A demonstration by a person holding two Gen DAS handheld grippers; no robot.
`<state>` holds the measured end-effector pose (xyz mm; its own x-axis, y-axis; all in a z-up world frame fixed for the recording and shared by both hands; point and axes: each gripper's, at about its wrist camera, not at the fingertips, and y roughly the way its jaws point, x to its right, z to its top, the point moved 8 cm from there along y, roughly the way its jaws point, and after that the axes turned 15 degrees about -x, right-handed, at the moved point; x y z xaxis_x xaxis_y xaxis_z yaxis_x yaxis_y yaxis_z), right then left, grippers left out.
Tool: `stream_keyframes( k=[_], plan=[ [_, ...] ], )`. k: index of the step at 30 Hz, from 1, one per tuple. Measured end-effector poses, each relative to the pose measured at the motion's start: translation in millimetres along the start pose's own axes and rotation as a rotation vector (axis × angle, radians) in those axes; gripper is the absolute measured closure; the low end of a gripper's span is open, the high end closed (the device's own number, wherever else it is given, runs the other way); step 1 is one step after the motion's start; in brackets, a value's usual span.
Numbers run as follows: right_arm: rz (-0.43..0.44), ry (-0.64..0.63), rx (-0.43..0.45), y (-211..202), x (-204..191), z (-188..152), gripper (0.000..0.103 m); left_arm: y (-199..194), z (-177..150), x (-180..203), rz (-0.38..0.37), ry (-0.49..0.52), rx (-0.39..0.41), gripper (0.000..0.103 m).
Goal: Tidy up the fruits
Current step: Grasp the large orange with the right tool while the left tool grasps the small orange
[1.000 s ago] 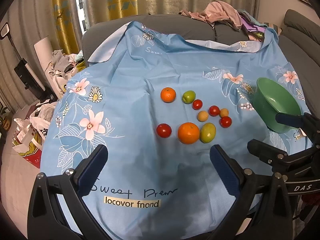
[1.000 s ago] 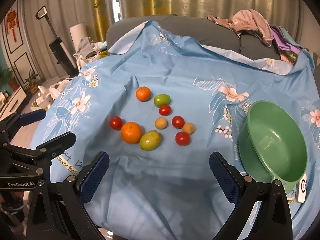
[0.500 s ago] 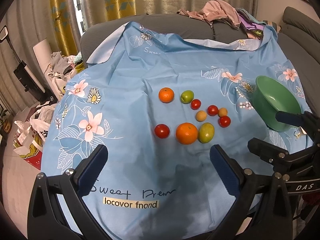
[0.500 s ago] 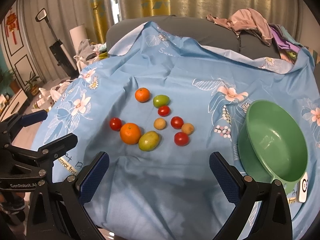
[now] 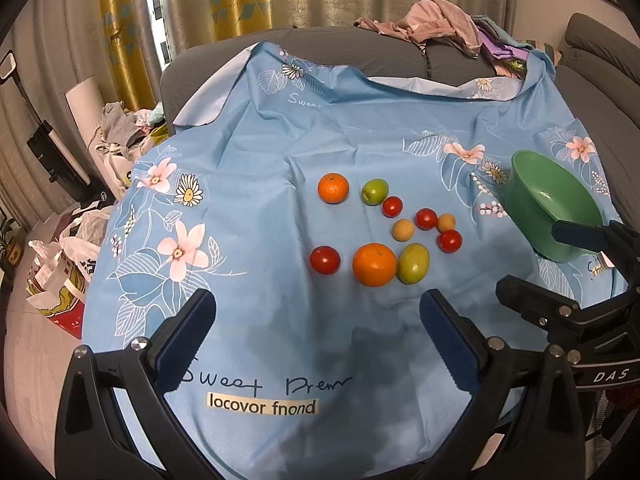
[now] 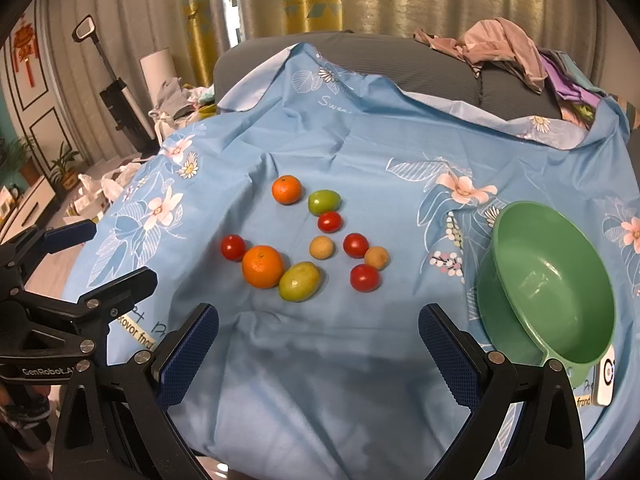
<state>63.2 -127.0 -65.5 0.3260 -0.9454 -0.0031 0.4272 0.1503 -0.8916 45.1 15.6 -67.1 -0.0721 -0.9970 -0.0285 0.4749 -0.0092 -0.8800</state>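
Note:
Several fruits lie loose in the middle of a blue flowered cloth [image 5: 260, 152]: a big orange [image 5: 374, 264] [image 6: 263, 266], a small orange [image 5: 333, 188] [image 6: 286, 189], a green mango [image 5: 413, 263] [image 6: 299, 281], a green fruit [image 5: 375, 191], several red tomatoes [image 5: 325, 259] and two tan fruits [image 5: 402, 229]. An empty green bowl [image 5: 550, 204] [image 6: 548, 280] stands to their right. My left gripper [image 5: 316, 330] is open and empty, near the cloth's front edge. My right gripper [image 6: 318, 340] is open and empty, in front of the fruits.
A grey sofa back [image 5: 360, 46] with a heap of clothes [image 5: 436, 26] lies behind the cloth. Bags and clutter [image 5: 60, 248] sit on the floor at the left. A small white device [image 6: 606, 376] lies by the bowl's handle.
Both grippers have drifted slightly, so the fruits sit a little differently in view. Nothing was taken hold of or moved.

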Motion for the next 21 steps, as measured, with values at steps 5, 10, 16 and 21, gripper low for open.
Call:
stream_keyframes(
  k=[5, 10, 16, 21],
  plan=[
    [-0.001, 0.001, 0.0, 0, 0, 0, 0.002, 0, 0, 0, -0.002, 0.0, 0.0, 0.001],
    [0.01, 0.002, 0.004, -1, -1, -1, 0.002, 7, -6, -1, -0.042, -0.007, -0.011, 0.001],
    [0.08, -0.047, 0.015, 4, -4, -11, 0.002, 18, -24, -7, -0.134, 0.022, -0.025, 0.001],
    [0.169, -0.057, -0.015, 22, -5, -20, 0.005, 30, -30, -9, -0.215, 0.01, -0.052, 0.001]
  ],
)
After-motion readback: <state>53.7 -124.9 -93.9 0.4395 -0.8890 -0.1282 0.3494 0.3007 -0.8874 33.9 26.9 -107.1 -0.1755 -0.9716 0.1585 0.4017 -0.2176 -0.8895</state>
